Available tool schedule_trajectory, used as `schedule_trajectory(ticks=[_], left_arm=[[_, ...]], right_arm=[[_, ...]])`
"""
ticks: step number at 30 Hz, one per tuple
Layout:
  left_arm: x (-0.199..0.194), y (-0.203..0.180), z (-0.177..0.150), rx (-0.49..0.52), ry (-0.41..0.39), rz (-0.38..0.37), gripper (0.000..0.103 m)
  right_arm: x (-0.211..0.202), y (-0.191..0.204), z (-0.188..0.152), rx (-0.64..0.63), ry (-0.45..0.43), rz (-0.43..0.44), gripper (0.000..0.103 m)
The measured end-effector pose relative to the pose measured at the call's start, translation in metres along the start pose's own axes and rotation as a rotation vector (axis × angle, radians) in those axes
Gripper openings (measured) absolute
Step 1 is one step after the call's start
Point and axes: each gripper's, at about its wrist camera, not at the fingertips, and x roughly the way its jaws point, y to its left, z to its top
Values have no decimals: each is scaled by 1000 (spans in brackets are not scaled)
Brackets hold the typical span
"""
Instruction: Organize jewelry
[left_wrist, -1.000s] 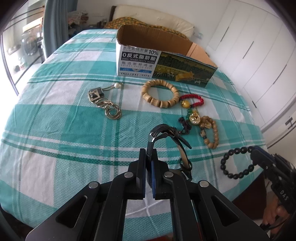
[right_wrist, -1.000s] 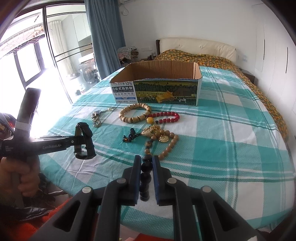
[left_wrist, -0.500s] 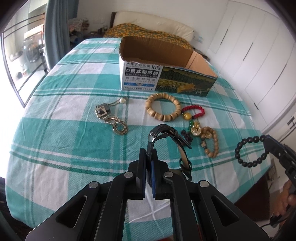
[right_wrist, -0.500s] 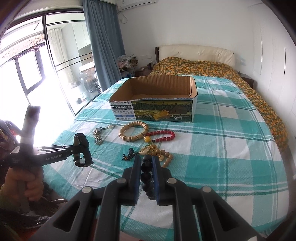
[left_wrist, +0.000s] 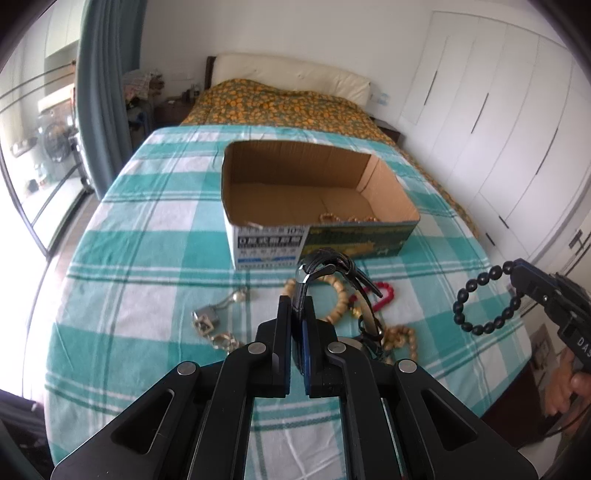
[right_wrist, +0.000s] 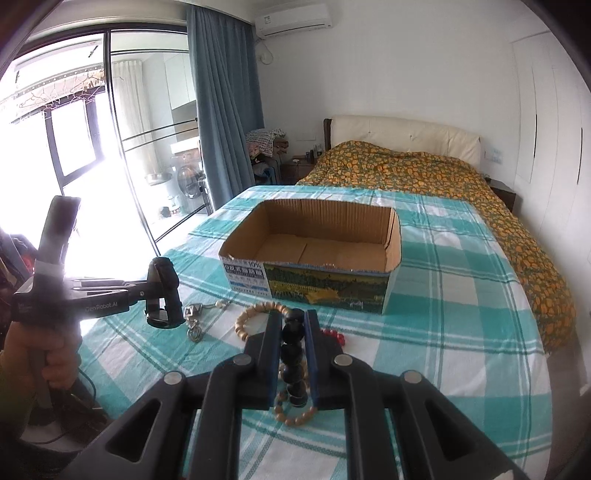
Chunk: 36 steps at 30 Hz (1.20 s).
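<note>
My left gripper (left_wrist: 295, 317) is shut on a black-strap wristwatch (left_wrist: 328, 264), held above the bed short of the open cardboard box (left_wrist: 258, 192). It also shows in the right wrist view (right_wrist: 162, 295). My right gripper (right_wrist: 291, 325) is shut on a black bead bracelet (right_wrist: 293, 354), which hangs at the right in the left wrist view (left_wrist: 484, 299). A wooden bead bracelet (left_wrist: 341, 295), a red bead bracelet (left_wrist: 384, 293), a tan bead strand (left_wrist: 402, 339) and a metal keychain (left_wrist: 207, 321) lie on the checked sheet. Gold jewelry (left_wrist: 347, 218) lies inside the box.
The teal checked sheet (right_wrist: 461, 325) covers the bed, with an orange floral quilt (right_wrist: 424, 170) at its head. White wardrobes (left_wrist: 498, 110) stand to the right. A blue curtain (right_wrist: 221, 110) and glass doors (right_wrist: 74, 147) are on the left.
Both grippers have risen and moved toward the box, each carrying its piece. The box interior now shows from above in both views.
</note>
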Motion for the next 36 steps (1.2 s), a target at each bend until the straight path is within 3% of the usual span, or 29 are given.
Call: schedule_trajectory(ticks=[6, 12, 17, 23, 25, 26, 27, 29, 30, 36], left_arm=[[20, 3, 47, 7, -18, -1, 3], [60, -1, 80, 27, 6, 20, 3], [102, 1, 96, 24, 49, 39, 3], [143, 2, 102, 54, 87, 78, 4], [153, 3, 102, 60, 88, 110, 11], [156, 5, 102, 57, 89, 136, 23], [157, 7, 101, 51, 103, 160, 47], [148, 11, 97, 28, 68, 175, 70], [140, 13, 94, 21, 44, 172, 77], [88, 4, 58, 52, 4, 150, 85]], right_arm=[[29, -10, 56, -37, -34, 8, 12], [89, -25, 93, -11, -9, 61, 12], [151, -37, 102, 48, 73, 108, 12], [198, -48, 101, 68, 106, 66, 14], [204, -55, 104, 69, 97, 1, 23], [202, -59, 104, 77, 86, -27, 38], [198, -65, 105, 91, 69, -42, 49], [183, -69, 104, 109, 42, -49, 50], [175, -69, 103, 105, 32, -58, 50], [120, -54, 70, 30, -7, -111, 52]])
